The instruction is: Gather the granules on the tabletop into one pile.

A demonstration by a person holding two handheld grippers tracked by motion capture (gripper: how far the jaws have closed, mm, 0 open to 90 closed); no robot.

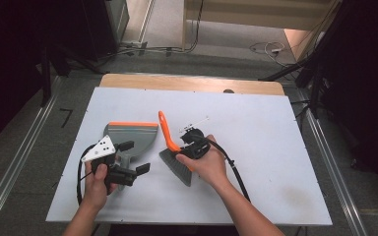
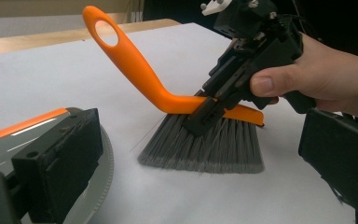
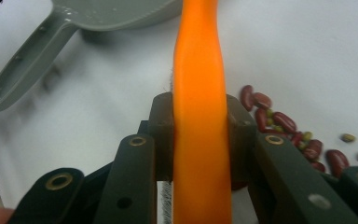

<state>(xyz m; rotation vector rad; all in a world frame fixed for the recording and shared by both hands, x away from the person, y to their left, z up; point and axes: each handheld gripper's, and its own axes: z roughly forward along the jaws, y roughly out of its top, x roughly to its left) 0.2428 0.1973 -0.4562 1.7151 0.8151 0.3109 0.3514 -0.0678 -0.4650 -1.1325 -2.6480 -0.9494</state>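
A brush with an orange handle (image 1: pixel 167 132) (image 2: pixel 135 65) (image 3: pixel 199 70) and grey bristles (image 1: pixel 178 168) (image 2: pixel 205 144) stands with its bristles on the white table (image 1: pixel 266 147). My right gripper (image 1: pixel 193 143) (image 2: pixel 204 112) (image 3: pixel 199 126) is shut on the handle just above the bristles. Left of the brush lies a grey dustpan (image 1: pixel 130 135) (image 2: pixel 37 130) (image 3: pixel 102 11) with an orange lip. My left gripper (image 1: pixel 135 157) hovers over the dustpan's handle, its jaws wide open and gripping nothing. Several red and green beans (image 3: pixel 284 123) lie on the table beside the brush.
The table's far edge is a bare wooden strip (image 1: pixel 192 83). Metal rails (image 1: pixel 15 162) run along both sides of the table, and cables (image 1: pixel 266 48) lie on the floor beyond. The right gripper's cable (image 1: pixel 234 169) trails across the table.
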